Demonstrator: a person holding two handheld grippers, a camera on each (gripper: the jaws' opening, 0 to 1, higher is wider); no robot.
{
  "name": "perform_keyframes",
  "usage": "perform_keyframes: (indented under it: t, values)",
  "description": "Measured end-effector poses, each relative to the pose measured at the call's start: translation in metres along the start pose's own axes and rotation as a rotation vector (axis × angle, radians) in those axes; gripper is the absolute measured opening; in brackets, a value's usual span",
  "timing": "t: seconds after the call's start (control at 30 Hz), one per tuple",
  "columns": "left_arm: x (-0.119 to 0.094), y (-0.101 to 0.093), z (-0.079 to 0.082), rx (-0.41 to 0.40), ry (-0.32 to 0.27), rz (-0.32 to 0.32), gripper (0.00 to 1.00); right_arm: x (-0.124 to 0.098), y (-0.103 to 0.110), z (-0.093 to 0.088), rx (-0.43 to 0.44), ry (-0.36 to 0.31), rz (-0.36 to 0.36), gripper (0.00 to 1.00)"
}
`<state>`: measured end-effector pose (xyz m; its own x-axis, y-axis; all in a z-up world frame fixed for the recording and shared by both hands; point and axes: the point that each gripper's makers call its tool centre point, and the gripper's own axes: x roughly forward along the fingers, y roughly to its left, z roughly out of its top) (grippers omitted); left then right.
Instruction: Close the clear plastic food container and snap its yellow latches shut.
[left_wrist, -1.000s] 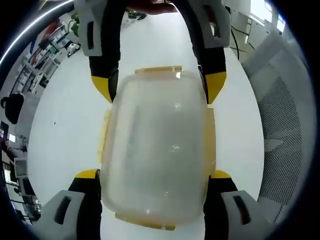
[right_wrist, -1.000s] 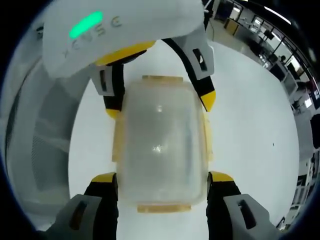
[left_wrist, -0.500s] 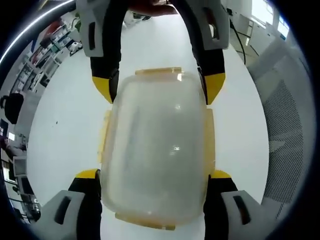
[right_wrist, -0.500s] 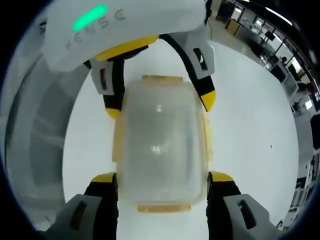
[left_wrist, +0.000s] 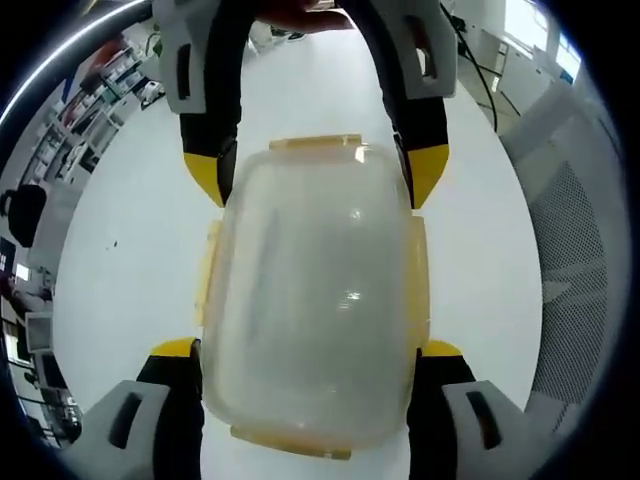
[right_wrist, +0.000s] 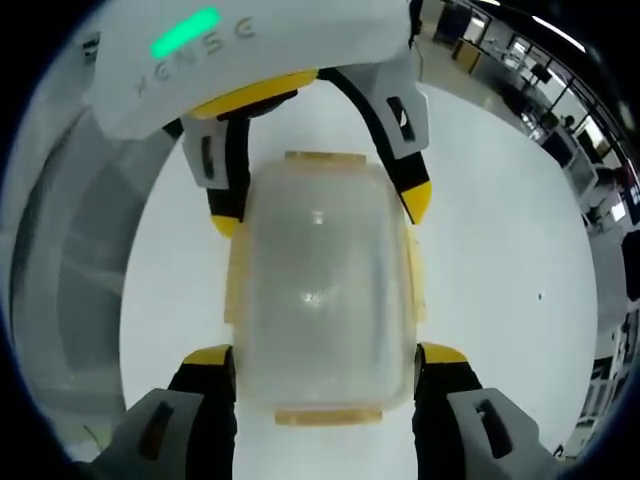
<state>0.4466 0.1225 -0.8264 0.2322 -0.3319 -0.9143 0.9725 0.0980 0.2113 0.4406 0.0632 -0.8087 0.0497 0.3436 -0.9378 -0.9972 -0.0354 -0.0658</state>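
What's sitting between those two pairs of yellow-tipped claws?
The clear food container with yellow latches lies between the left gripper and the right gripper, seen in the left gripper view; both grip its sides above a white table.

Clear, frosted plastic food container (left_wrist: 315, 310), rounded rectangle, lid on, lying flat on white desk (left_wrist: 120, 250). Pale yellow latches (left_wrist: 318, 143) at 12, 3, 6 and 9 o'clock edges, folded against the walls. Same container (right_wrist: 320, 290) centred in right gripper view.
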Motion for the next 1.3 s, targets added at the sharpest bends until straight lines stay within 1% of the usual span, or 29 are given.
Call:
perform_keyframes:
  t: [0.3,0.4,0.5,0.57,0.67,0.77,0.87,1.03,1.2,1.3]
  values:
    - [0.001,0.000,0.000,0.006,0.005,0.001,0.86,0.000,0.000,0.000,0.004,0.000,-0.006,0.73]
    - [0.001,0.000,-0.002,0.027,0.014,0.001,0.86,0.000,0.000,0.000,0.008,-0.002,-0.010,0.73]
    - [0.001,0.000,-0.005,0.078,0.031,0.015,0.86,-0.001,-0.001,0.001,0.013,-0.009,-0.016,0.73]
    - [0.000,0.001,-0.006,0.087,0.035,0.016,0.86,-0.001,-0.002,0.003,0.020,-0.021,-0.024,0.75]
    - [-0.003,-0.001,-0.005,0.070,0.023,0.006,0.87,-0.004,-0.004,0.006,0.030,-0.041,-0.043,0.79]
    - [-0.006,0.002,-0.003,0.063,0.008,0.021,0.89,-0.008,-0.006,0.007,0.034,-0.057,-0.069,0.82]
    - [-0.009,0.004,0.000,0.046,-0.013,0.036,0.93,-0.008,-0.006,0.006,0.046,-0.064,-0.083,0.84]
    - [-0.014,0.006,0.002,-0.009,-0.041,0.052,0.94,-0.012,-0.002,0.004,0.053,-0.069,-0.103,0.85]
    - [-0.017,0.002,0.001,-0.018,-0.057,0.072,0.95,-0.019,-0.006,0.005,0.088,-0.095,-0.155,0.86]
    - [-0.020,0.001,0.000,-0.026,-0.067,0.083,0.96,-0.023,-0.006,0.006,0.091,-0.100,-0.173,0.86]
